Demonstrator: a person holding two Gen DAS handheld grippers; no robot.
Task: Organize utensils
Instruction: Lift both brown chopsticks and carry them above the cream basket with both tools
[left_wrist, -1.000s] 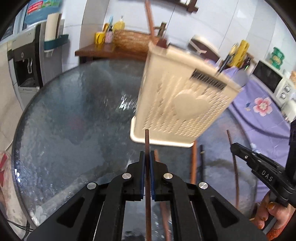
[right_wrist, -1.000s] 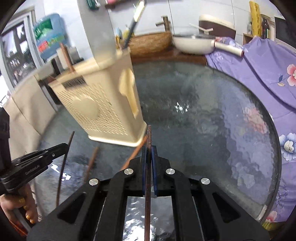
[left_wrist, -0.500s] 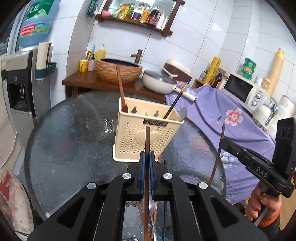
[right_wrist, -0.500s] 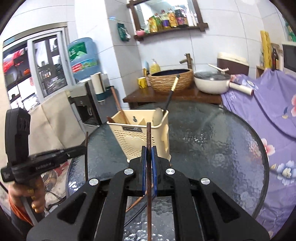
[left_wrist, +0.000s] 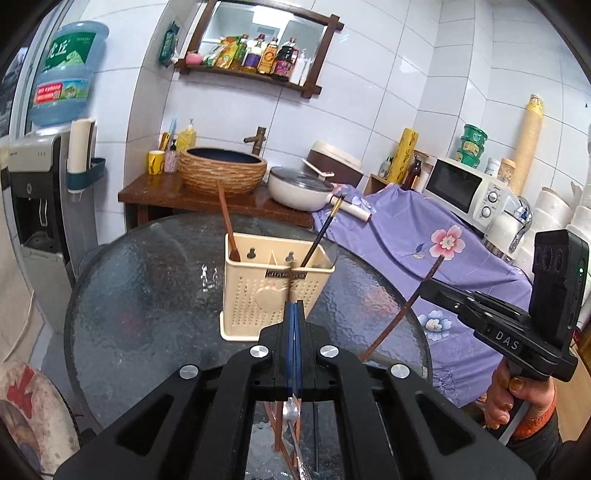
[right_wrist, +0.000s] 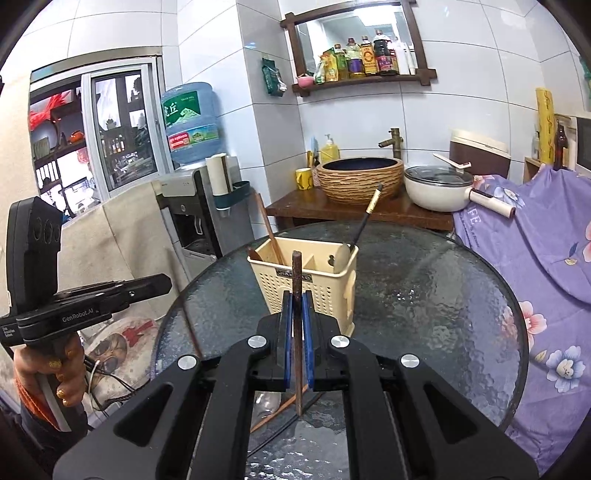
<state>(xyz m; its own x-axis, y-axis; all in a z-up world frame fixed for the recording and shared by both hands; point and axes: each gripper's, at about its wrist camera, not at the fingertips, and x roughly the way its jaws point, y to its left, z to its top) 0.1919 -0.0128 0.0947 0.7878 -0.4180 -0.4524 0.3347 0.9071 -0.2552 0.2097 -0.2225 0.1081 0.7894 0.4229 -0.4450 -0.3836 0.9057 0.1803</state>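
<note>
1. Both grippers are coming up off the glass compared with a second ago. The cream utensil holder, which filled each view at a tilt then, is now sitting smaller, upright and farther off.
2. The right gripper is pinching a brown chopstick between its pads, with the stick running up past the tips and down below them.
3. The left gripper is holding its jaws pressed together. In the right wrist view a thin chopstick seems to be hanging under its tip, so I judge it is still gripping that one, though its own view is barely showing it.
4. That is putting two sticks in the air, ready for dropping into the holder, where a wooden handle is already leaning on the left and a black handle on the right.
5. A spoon and more sticks are lying on the near edge, still waiting.
6. The round glass table is carrying the holder near its middle.
7. Around it, white tiles are covering the walls, a water dispenser is standing far left, and a purple flowered cloth is draping the right side.
</note>
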